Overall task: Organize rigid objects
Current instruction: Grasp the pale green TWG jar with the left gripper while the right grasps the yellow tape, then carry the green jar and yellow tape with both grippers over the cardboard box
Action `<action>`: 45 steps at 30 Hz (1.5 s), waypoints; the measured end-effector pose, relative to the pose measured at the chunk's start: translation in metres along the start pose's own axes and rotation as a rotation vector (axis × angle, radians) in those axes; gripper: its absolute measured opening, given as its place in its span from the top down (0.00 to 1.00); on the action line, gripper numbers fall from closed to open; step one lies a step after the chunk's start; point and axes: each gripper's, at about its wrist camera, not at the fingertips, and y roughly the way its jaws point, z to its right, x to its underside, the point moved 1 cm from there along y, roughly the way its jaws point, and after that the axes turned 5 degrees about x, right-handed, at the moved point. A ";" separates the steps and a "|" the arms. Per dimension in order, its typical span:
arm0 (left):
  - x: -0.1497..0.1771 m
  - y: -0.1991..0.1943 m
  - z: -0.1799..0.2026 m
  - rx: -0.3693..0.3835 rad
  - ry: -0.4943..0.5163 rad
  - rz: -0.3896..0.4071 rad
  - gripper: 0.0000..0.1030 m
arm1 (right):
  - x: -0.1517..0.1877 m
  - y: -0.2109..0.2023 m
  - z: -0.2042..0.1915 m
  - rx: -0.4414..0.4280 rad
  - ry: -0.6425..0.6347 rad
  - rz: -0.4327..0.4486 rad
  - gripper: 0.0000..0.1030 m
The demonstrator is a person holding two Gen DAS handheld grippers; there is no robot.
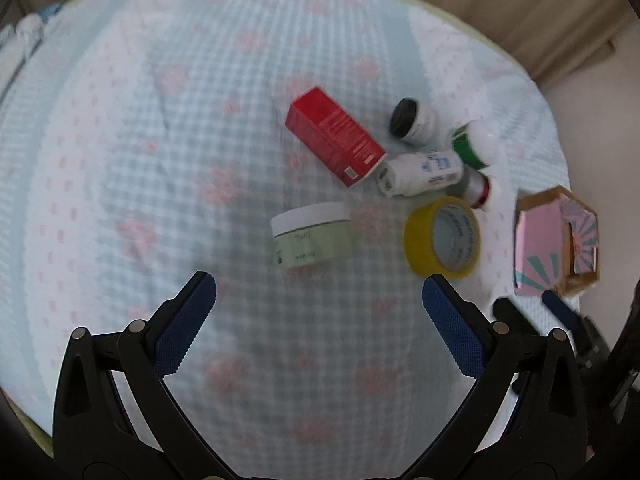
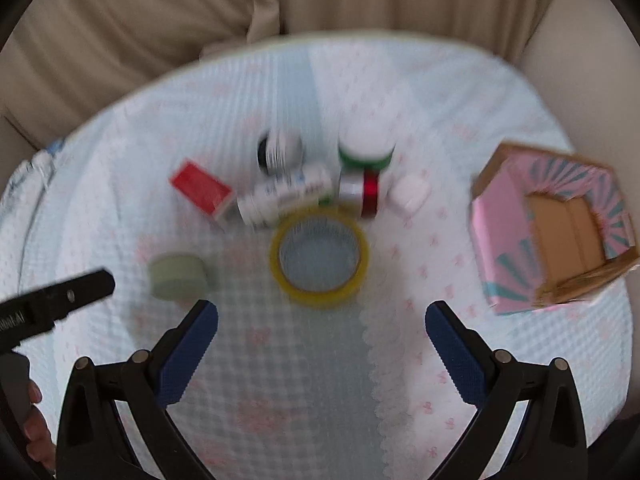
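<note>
Several items lie on a patterned cloth: a red box [image 1: 334, 135] [image 2: 201, 191], a pale green jar with a white lid [image 1: 310, 234] [image 2: 179, 276], a yellow tape roll [image 1: 443, 236] [image 2: 319, 256], a white bottle lying down [image 1: 420, 173] [image 2: 285, 195], a black-capped jar [image 1: 412, 120] [image 2: 279, 149], a green-banded jar [image 1: 474, 142] [image 2: 366, 148] and a red-banded bottle [image 1: 478, 189] [image 2: 362, 191]. My left gripper [image 1: 319, 300] is open and empty, just short of the green jar. My right gripper [image 2: 321, 326] is open and empty, just short of the tape roll.
An open pink hexagonal box [image 1: 556, 240] [image 2: 554, 228] stands at the right of the cloth. A small white cube [image 2: 410, 194] lies beside the red-banded bottle. Beige curtains [image 2: 320, 0] hang behind. The left gripper [image 2: 56, 300] shows at the right view's left edge.
</note>
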 end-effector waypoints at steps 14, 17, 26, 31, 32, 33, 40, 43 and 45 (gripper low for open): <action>-0.026 0.096 -0.028 0.001 -0.155 -0.130 0.06 | -0.025 0.121 -0.012 -0.019 -0.012 -0.266 0.00; -0.030 0.107 -0.031 0.009 -0.175 -0.146 0.12 | -0.032 0.138 -0.013 -0.014 -0.009 -0.298 0.00; -0.036 0.123 -0.020 0.036 -0.152 -0.175 0.34 | -0.043 0.158 -0.016 0.024 -0.010 -0.340 0.07; -0.035 0.123 -0.013 0.040 -0.150 -0.161 0.34 | -0.040 0.157 -0.018 0.030 -0.009 -0.340 0.07; -0.034 0.119 -0.014 0.038 -0.147 -0.155 0.34 | -0.040 0.157 -0.019 0.031 -0.007 -0.339 0.07; -0.033 0.117 -0.014 0.036 -0.144 -0.150 0.34 | -0.039 0.155 -0.020 0.031 -0.006 -0.337 0.07; -0.030 0.075 -0.021 0.044 -0.128 -0.080 0.34 | -0.046 0.128 -0.012 0.009 0.008 -0.292 0.07; -0.023 0.043 -0.021 0.051 -0.125 -0.042 0.34 | -0.048 0.101 -0.012 -0.002 0.000 -0.255 0.07; -0.019 0.020 -0.018 0.054 -0.114 -0.012 0.34 | -0.049 0.081 -0.012 -0.009 -0.004 -0.231 0.07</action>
